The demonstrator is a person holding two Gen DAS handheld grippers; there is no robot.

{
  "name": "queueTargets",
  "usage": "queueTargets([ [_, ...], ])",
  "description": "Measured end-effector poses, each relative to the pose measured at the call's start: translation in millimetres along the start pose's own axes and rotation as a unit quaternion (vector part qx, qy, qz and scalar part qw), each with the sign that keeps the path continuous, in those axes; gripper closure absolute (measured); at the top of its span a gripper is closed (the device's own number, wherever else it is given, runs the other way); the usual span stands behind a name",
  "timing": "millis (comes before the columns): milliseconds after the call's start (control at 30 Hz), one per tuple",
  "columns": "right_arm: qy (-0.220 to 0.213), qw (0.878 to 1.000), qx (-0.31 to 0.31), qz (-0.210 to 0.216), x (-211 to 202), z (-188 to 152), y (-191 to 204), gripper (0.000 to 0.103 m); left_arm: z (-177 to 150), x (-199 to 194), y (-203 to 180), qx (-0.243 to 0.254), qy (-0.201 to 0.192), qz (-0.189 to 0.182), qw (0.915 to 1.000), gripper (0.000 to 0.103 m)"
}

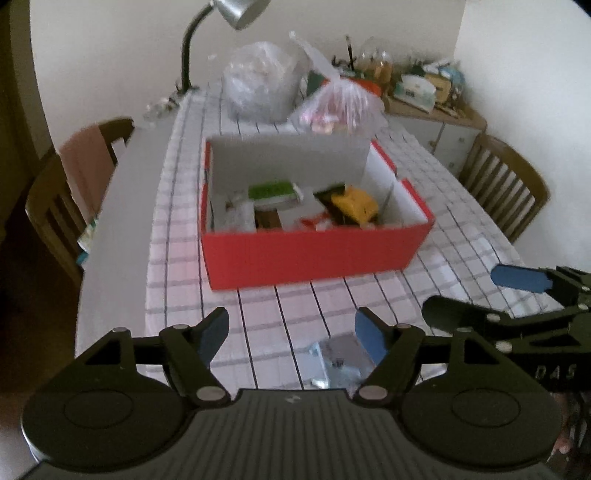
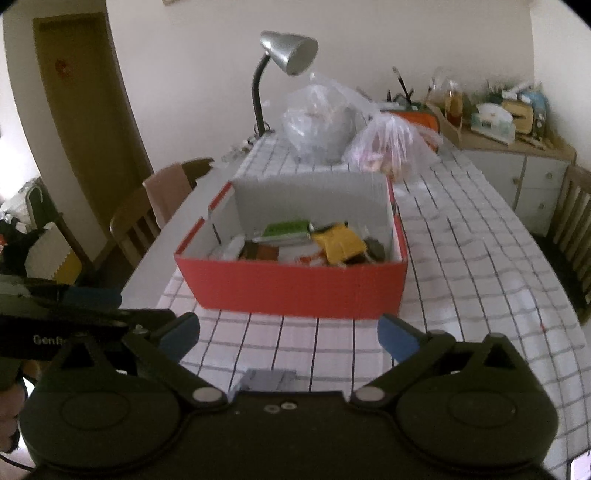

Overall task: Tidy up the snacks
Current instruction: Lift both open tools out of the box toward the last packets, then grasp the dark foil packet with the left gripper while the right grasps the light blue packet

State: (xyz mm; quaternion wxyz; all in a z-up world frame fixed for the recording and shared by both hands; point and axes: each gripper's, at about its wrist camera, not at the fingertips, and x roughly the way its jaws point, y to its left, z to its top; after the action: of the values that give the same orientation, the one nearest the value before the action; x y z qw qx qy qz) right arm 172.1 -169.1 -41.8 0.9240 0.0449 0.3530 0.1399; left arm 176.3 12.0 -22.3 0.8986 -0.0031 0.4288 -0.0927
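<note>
A red box [image 1: 314, 254] [image 2: 295, 288] with white inner walls stands on the checked tablecloth. It holds several snacks, among them a green packet [image 1: 273, 190] [image 2: 286, 229] and a yellow packet [image 1: 354, 203] [image 2: 341, 243]. A silvery packet [image 1: 336, 363] [image 2: 264, 380] lies on the cloth just in front of both grippers. My left gripper [image 1: 291, 332] is open and empty, short of the box. My right gripper [image 2: 290, 338] is open and empty too; it also shows in the left wrist view [image 1: 476, 291] at the right.
Two plastic bags [image 1: 258, 85] [image 1: 340, 107] stand behind the box, with a desk lamp [image 1: 207, 33] at the table's far end. Wooden chairs [image 1: 70, 184] [image 1: 506, 184] flank the table. A cluttered sideboard [image 1: 432, 107] stands at the back right.
</note>
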Motion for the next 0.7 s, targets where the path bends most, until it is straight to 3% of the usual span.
queueTargets([
  [333,0.067,0.998,0.018,-0.003,42,-17,1,0.001,-43,25,18,-0.014,0.047,0.010,0.9988,0.028],
  [700,0.136,0.991,-0.014,-0.004,101,-38,30,0.011,-69,29,18,-0.005,0.059,0.015,0.9981,0.028],
])
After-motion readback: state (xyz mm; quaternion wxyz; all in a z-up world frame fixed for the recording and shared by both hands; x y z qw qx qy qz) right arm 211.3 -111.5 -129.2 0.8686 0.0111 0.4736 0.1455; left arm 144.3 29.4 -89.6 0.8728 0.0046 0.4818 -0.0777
